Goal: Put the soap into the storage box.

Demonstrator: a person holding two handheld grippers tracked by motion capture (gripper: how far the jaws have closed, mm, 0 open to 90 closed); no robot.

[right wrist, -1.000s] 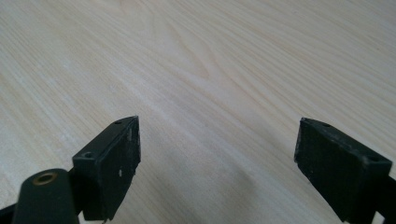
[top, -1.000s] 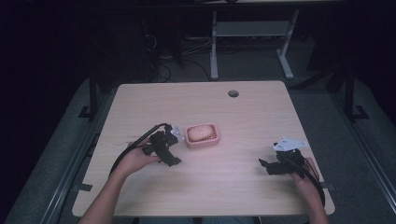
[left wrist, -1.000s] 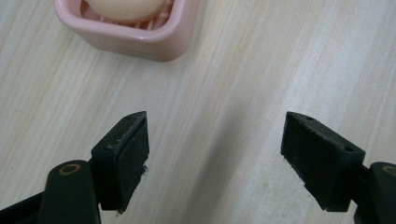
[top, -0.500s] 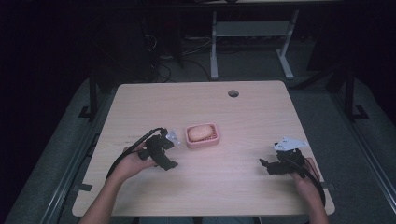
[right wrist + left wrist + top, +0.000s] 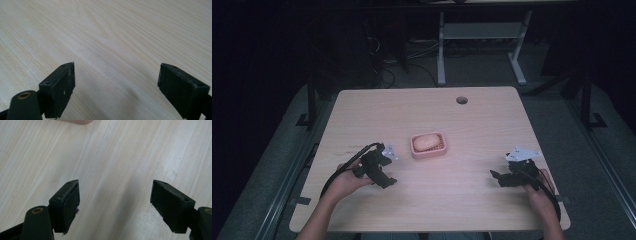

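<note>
We see a pink dish [image 5: 429, 145] near the middle of the table [image 5: 422, 107], with a pale pink soap [image 5: 425, 141] lying in it. The left gripper [image 5: 388, 181] sits near the dish, toward the table's left front, its jaws spread wide over bare wood and holding nothing. The right gripper [image 5: 495, 176] is well apart from the dish, at the right front, jaws likewise wide apart and empty. A round hole [image 5: 461, 100] marks the table's far side.
</note>
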